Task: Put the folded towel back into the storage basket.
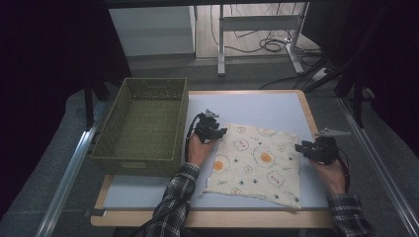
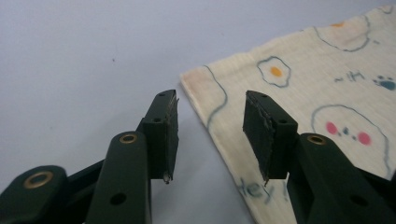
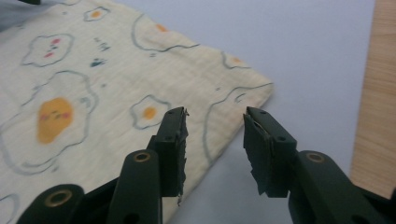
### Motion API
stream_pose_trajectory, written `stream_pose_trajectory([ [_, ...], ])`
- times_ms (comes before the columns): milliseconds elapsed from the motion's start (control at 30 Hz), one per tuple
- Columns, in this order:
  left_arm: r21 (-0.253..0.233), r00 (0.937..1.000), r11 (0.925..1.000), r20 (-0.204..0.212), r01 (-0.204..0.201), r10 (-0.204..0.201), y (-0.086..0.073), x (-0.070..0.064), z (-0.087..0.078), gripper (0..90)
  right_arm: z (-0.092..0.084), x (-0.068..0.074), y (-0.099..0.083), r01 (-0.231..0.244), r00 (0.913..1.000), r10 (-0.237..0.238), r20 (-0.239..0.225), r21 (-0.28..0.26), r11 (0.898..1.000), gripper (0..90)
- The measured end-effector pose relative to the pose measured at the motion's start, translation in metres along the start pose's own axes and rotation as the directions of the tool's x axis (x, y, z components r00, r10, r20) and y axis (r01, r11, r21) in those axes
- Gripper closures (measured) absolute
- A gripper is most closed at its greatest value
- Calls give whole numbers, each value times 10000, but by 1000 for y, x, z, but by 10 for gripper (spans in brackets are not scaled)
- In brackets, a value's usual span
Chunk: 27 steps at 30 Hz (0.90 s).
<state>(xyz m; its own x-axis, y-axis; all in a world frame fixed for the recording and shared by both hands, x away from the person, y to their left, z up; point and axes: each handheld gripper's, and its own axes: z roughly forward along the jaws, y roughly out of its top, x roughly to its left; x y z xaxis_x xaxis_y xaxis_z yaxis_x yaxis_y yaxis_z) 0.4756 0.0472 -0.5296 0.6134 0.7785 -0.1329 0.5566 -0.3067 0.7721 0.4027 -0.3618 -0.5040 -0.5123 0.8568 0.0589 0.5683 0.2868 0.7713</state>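
A cream cloth (image 1: 257, 160) printed with fried eggs and small faces lies flat on the pale mat. My left gripper (image 1: 222, 132) is at the cloth's far left corner, jaws open. In the left gripper view that corner of the cloth (image 2: 299, 93) lies between the jaws of my left gripper (image 2: 211, 135), and the pads do not press on it. My right gripper (image 1: 299, 148) is at the right edge, near the far right corner, jaws open. In the right gripper view the cloth's edge (image 3: 140, 93) runs between the jaws of my right gripper (image 3: 215, 149), with no grip on it.
A green woven basket (image 1: 143, 123) with nothing in it stands at the table's left. The wooden table edge (image 3: 378, 93) runs close to the right of the cloth. Desk legs and cables (image 1: 267, 44) are on the floor beyond the table.
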Motion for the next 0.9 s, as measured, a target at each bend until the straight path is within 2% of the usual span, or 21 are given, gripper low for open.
stream_pose_trajectory([
  [333,188,9992,9994,-246,-299,304,13,1,22,568,17,-22,22,-326,9981,328,530,-50,9995,617],
  [433,213,9987,9992,-352,-352,359,15,1,26,566,26,-25,26,-451,9976,451,519,-20,9990,617],
  [600,419,9967,9982,-672,-425,453,16,3,32,528,44,-23,27,-329,9969,309,721,256,9991,611],
  [667,476,9951,9970,-755,-605,640,16,2,33,514,52,-23,26,-103,9954,53,952,519,9986,612],
  [700,494,9952,9967,-709,-640,675,17,3,34,510,53,-23,25,-3,9950,-43,1003,457,9990,625],
  [800,514,9975,9971,-390,-570,590,17,5,34,548,53,-23,25,-134,9942,87,1074,429,9990,727],
  [900,489,9970,9958,-52,-770,773,16,2,34,721,52,-20,24,-161,9967,126,806,425,9990,846],
])
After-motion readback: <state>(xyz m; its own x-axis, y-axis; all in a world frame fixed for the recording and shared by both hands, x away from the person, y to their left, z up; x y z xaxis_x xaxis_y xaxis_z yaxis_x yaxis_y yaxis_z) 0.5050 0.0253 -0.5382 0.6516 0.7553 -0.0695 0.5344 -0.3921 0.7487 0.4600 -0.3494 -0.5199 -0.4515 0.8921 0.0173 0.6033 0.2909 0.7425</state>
